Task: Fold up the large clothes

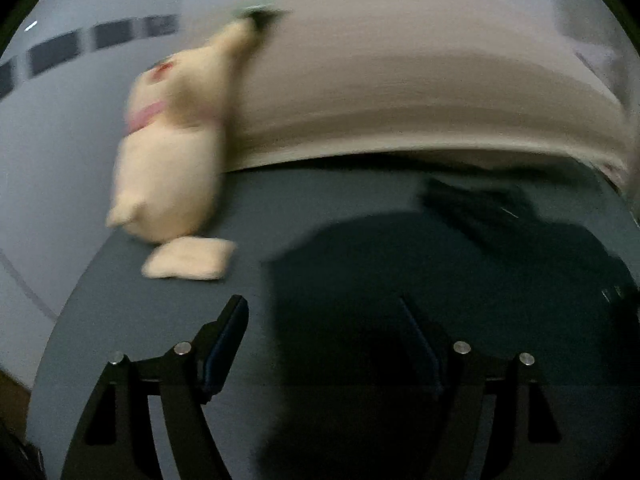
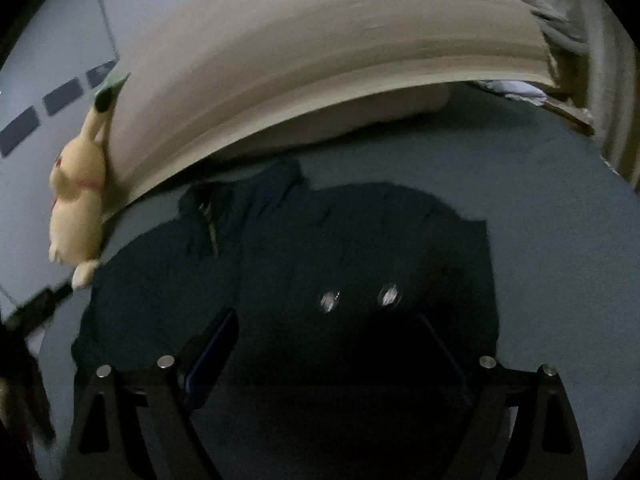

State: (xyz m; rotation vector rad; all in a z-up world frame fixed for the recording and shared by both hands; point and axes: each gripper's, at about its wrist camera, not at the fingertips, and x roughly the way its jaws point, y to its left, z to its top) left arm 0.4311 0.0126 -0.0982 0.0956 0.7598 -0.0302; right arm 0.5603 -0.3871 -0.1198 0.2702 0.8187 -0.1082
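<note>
A large dark navy garment (image 2: pixel 320 240) lies spread on the grey-blue bed sheet (image 2: pixel 540 200), its collar end bunched toward the headboard. Two shiny snaps (image 2: pixel 330 300) show on it. My right gripper (image 2: pixel 326 318) hovers over the garment's near part with its jaws wide apart and nothing pressed between the pads. In the blurred left wrist view the garment (image 1: pixel 380 280) fills the lower right. My left gripper (image 1: pixel 322 308) stands open above the garment's left edge, one finger over bare sheet (image 1: pixel 160 320), the other over the dark cloth.
A cream plush toy (image 1: pixel 168 160) (image 2: pixel 76 208) leans against the beige padded headboard (image 1: pixel 400 80) (image 2: pixel 320 80) at the bed's left corner. A small cream pad (image 1: pixel 188 258) lies below it. Crumpled pale bedding (image 2: pixel 516 92) sits at the far right. A grey wall runs along the left.
</note>
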